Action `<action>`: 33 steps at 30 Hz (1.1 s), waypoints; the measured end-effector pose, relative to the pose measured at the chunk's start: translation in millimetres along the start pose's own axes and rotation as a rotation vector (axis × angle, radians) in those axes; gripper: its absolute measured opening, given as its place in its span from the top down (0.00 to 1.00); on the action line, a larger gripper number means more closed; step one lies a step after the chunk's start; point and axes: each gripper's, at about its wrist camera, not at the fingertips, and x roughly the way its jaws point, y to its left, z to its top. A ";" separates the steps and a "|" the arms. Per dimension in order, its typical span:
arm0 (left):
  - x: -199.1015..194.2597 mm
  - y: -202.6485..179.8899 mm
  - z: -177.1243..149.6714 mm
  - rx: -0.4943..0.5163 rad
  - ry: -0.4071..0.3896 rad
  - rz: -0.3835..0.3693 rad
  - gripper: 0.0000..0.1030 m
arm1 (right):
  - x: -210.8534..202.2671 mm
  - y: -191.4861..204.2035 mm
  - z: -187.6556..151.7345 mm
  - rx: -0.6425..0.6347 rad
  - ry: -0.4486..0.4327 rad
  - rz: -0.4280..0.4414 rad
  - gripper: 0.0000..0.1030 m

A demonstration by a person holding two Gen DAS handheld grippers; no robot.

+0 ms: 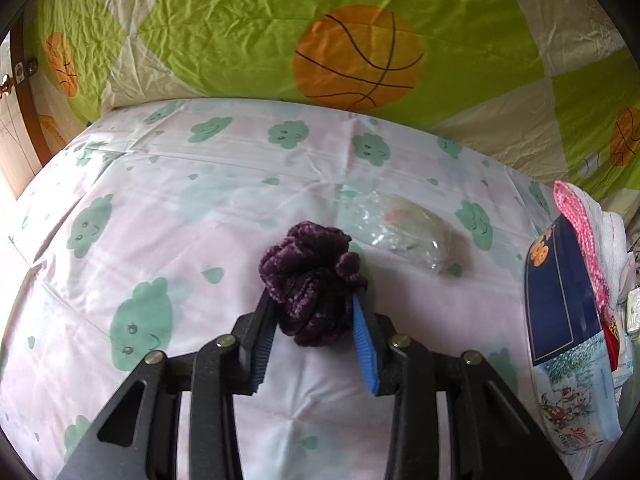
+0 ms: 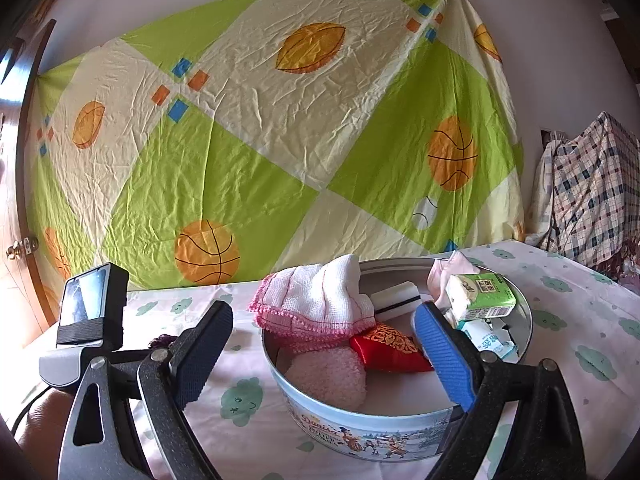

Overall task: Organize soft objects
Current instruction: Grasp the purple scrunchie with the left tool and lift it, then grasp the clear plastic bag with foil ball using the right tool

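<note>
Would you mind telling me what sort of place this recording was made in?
Probably a room in a home, likely a bedroom. The work surface is covered with a cloud-print sheet, a basketball-print sheet hangs on the wall, and a wooden door with a brass knob stands at the left.

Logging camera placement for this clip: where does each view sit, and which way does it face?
Left wrist: on the left gripper, angled down at the bed sheet; its pads squeeze a purple scrunchie, clear packet beyond.
Right wrist: on the right gripper, near level, open, facing the cookie tin and wall cloth; the left gripper's body shows.
Shared: tin, pink-edged towel, scrunchie, sheet, wall cloth.
</note>
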 end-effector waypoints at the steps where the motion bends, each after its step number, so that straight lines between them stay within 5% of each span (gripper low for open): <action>1: -1.5 7.1 -0.2 -0.002 -0.005 0.010 0.65 | 0.8 2.5 -0.3 -0.003 0.002 0.010 0.09; 9: 2.7 69.7 4.6 -0.132 -0.008 0.056 0.65 | 27.6 47.4 0.6 -0.044 0.056 0.125 0.09; 20: 4.0 68.5 4.5 -0.121 -0.002 0.080 0.65 | 121.9 121.2 -3.6 -0.120 0.258 0.171 0.09; 33: 4.3 67.9 4.6 -0.113 0.002 0.093 0.65 | 219.6 151.7 -23.5 -0.161 0.554 0.158 0.09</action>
